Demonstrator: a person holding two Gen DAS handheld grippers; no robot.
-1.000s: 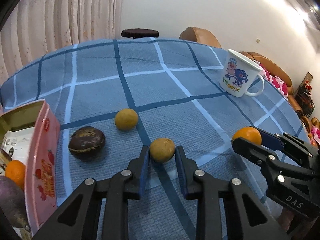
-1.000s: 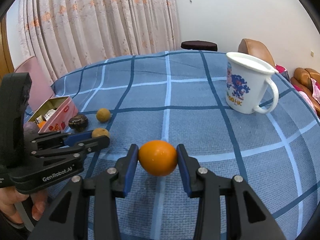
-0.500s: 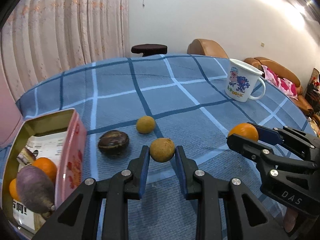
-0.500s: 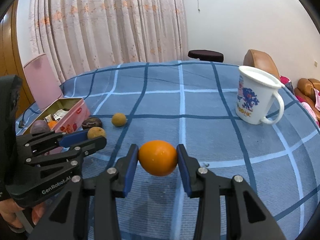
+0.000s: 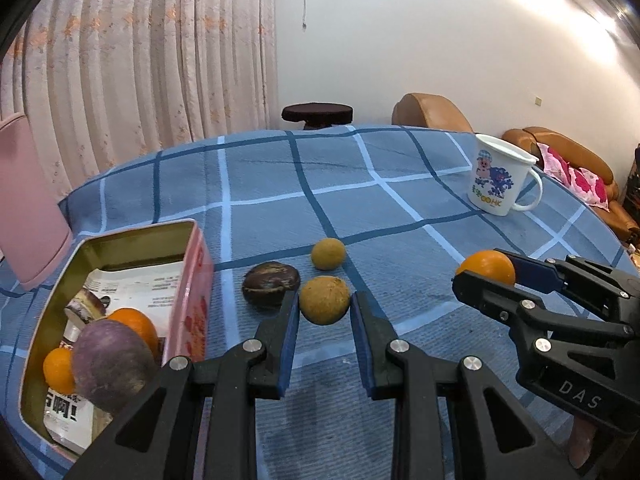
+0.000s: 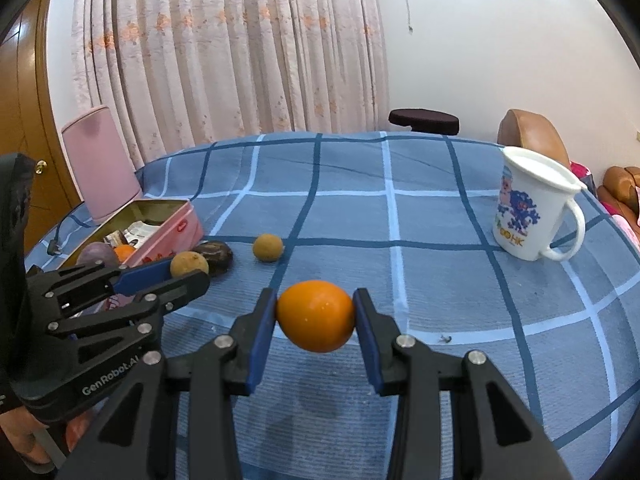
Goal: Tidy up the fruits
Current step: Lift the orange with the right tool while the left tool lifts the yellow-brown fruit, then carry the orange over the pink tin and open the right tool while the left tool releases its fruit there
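- Over the last second both grippers have risen off the checked blue tablecloth (image 5: pixel 280 184), each carrying a fruit, so both picks look done and the carry comes next.
- The left gripper (image 5: pixel 324 316) is clamped on a tan round fruit (image 5: pixel 324 300), now close to the pink tin (image 5: pixel 196 280).
- The right gripper (image 6: pixel 315 322) is closed on an orange (image 6: pixel 316 316), held above the cloth, well apart from the tin.
- The tin holds a purple fruit (image 5: pixel 112 364), two oranges (image 5: pixel 136 324) and a printed leaflet.
- Still lying on the cloth: a dark brown fruit (image 5: pixel 270 284) and a second tan fruit (image 5: pixel 328 254).
- The white cartoon mug (image 6: pixel 528 208) stands upright; its contents are hidden.
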